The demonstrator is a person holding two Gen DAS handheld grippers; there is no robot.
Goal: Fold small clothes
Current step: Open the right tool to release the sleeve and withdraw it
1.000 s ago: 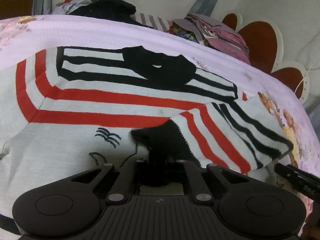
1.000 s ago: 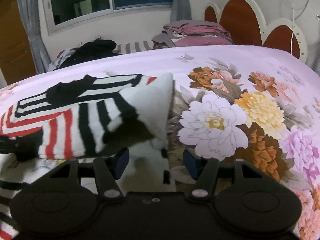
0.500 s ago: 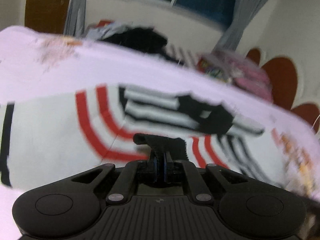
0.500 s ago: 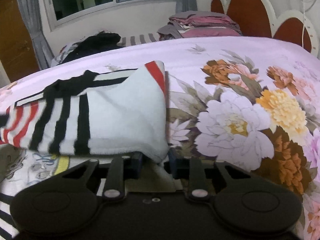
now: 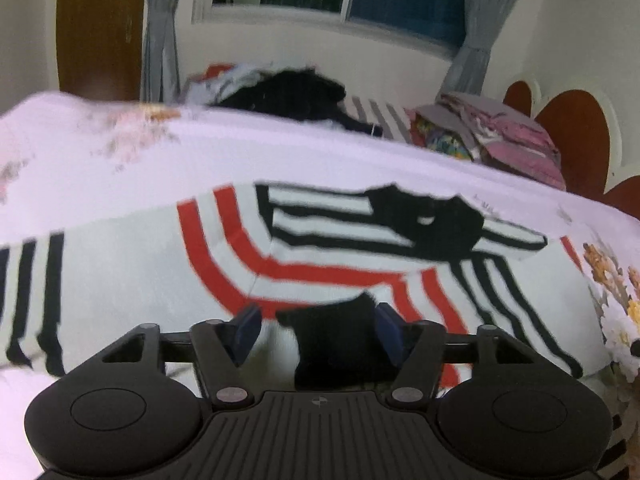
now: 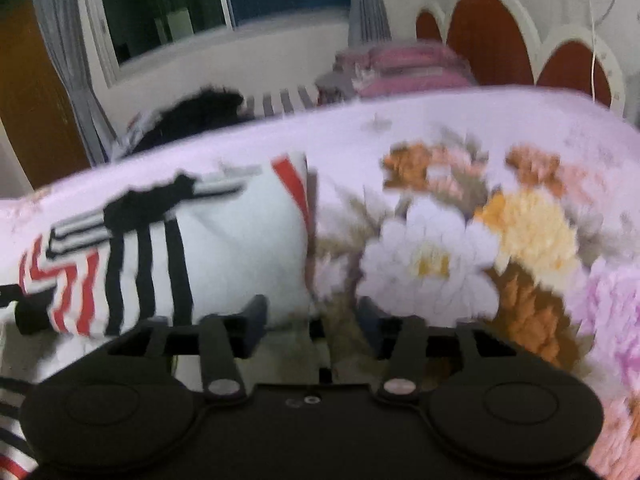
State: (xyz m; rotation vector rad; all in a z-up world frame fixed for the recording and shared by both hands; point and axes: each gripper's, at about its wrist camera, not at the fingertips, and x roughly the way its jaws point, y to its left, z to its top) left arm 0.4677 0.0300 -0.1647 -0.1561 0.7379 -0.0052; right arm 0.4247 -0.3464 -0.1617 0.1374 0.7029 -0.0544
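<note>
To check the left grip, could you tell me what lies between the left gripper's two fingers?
In the left wrist view, the striped sweater's black cuff lies between the open left gripper's fingers.

Black ribbed gripper body, silver pivot screws, blue-padded fingers [image 5: 247, 330].

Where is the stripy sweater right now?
The striped sweater lies on the floral bedspread, just ahead of both open claws; in the right wrist view it fills the left side, beside the big white flower.

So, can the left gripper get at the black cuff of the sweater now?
Probably yes. The left gripper is open, its jaws stand on either side of the black cuff of the sweater, and nothing lies between them.
</note>
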